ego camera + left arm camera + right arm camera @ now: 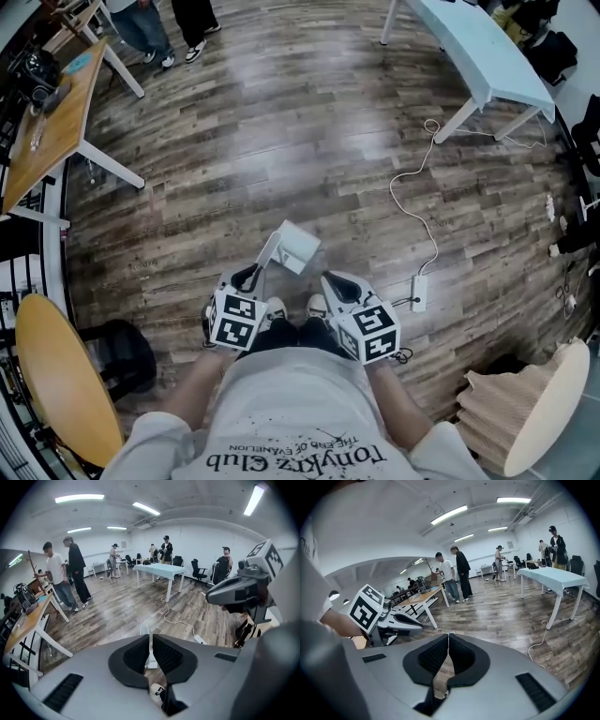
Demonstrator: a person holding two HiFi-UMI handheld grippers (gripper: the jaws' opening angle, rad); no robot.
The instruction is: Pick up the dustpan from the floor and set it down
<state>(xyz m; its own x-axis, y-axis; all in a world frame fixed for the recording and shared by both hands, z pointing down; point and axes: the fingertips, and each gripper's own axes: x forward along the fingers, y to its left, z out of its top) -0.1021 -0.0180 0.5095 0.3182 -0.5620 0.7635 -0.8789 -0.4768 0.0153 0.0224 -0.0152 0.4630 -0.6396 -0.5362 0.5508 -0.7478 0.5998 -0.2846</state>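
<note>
head: steeply down | gripper views: low, roomward (sharing the table)

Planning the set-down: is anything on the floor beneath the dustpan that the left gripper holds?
Nothing visible. The dustpan hangs from the left gripper over bare wood floor. The person's shoes sit just behind it, the cable and power strip well to its right.
</note>
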